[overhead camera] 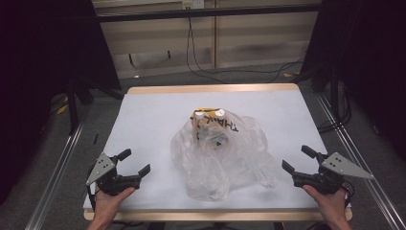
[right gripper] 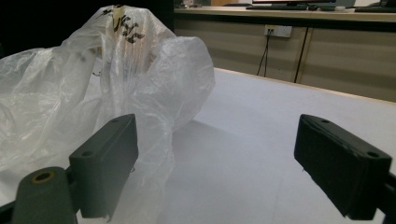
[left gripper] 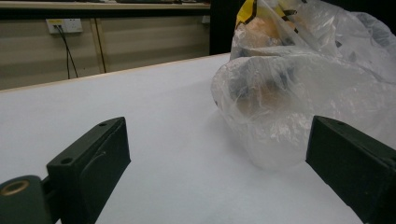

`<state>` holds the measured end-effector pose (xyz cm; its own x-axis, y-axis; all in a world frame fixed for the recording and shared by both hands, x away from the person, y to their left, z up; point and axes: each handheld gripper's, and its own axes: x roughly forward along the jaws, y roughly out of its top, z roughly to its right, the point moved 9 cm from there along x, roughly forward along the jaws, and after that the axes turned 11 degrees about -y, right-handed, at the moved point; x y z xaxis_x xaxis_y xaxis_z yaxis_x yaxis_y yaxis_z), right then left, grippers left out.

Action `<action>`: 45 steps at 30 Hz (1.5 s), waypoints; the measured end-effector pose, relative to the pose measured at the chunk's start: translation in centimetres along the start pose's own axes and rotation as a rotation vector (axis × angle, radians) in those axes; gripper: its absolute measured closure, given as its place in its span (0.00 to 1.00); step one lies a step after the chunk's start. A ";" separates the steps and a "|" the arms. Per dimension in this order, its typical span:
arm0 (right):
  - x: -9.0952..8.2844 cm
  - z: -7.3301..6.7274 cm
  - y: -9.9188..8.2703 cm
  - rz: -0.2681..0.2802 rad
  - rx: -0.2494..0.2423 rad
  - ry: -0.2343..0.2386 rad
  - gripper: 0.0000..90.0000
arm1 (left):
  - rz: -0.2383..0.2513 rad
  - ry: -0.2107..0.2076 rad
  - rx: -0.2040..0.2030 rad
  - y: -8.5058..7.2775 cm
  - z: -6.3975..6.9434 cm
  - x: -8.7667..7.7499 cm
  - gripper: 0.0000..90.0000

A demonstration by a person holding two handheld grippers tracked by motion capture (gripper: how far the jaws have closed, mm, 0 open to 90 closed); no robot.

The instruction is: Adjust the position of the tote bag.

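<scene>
The approach step is judged in hand: the plastic bag (overhead camera: 222, 151) lies on the table (overhead camera: 143, 115) between the left gripper (overhead camera: 135, 163) and right gripper (overhead camera: 297, 160), apart from both. Both jaws are spread wide, empty. Next, inward reaches to the bag's edges seem called for.

The things inside the plastic bag (overhead camera: 225, 153) are veiled by its crumpled film, so I cannot tell what they are. In the left gripper view the bag is cut off at 12 and 3 o'clock. In the right gripper view it is cut off at 9 o'clock.
</scene>
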<state>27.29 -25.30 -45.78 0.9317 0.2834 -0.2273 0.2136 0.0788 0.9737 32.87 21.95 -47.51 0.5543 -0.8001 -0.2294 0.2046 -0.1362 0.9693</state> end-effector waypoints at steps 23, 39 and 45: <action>0.3 -1.1 -0.9 -0.077 -0.007 0.103 0.25 | -0.096 -0.110 0.069 0.0 4.1 2.0 0.09; 0.3 -3.4 -1.1 -0.121 -0.064 0.206 0.40 | -0.093 -0.236 0.103 1.0 8.8 2.3 0.20; 0.6 -4.2 -1.2 -0.130 -0.083 0.240 0.44 | -0.105 -0.285 0.124 1.5 10.5 3.5 0.21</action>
<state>26.36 -21.18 -47.12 0.7995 0.4833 -0.3566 0.2927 0.2049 0.9340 26.68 12.79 -45.95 0.2837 -0.9070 -0.3114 0.1393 -0.2823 0.9491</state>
